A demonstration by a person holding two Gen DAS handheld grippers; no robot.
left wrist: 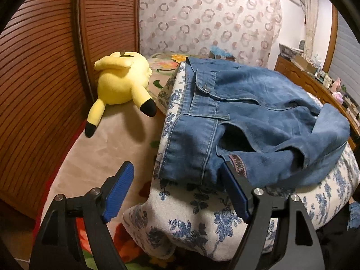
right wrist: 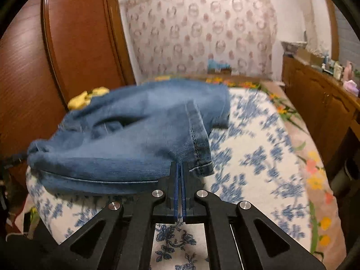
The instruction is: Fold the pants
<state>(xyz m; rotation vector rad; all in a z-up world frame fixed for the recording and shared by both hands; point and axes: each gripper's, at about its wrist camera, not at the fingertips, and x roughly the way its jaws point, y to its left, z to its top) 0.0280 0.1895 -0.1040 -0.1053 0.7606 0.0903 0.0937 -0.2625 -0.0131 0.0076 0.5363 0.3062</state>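
Note:
Blue jeans [left wrist: 258, 103] lie crumpled on a white quilt with blue flowers [left wrist: 191, 220], waistband towards me in the left wrist view. My left gripper [left wrist: 176, 168] is open. The near waistband corner lies between its blue pads [left wrist: 121, 180], which do not press on it. The right-hand finger rests by the dark label. In the right wrist view my right gripper [right wrist: 180, 165] is shut on the hem of a jeans [right wrist: 135, 135] leg, the denim bunched just past its tips.
A yellow plush toy [left wrist: 121, 83] lies on the bed left of the jeans, against a brown slatted wardrobe [left wrist: 45, 67]. A wooden dresser [right wrist: 315, 94] with small items runs along the right side. The quilt [right wrist: 258, 157] spreads to the right of the jeans.

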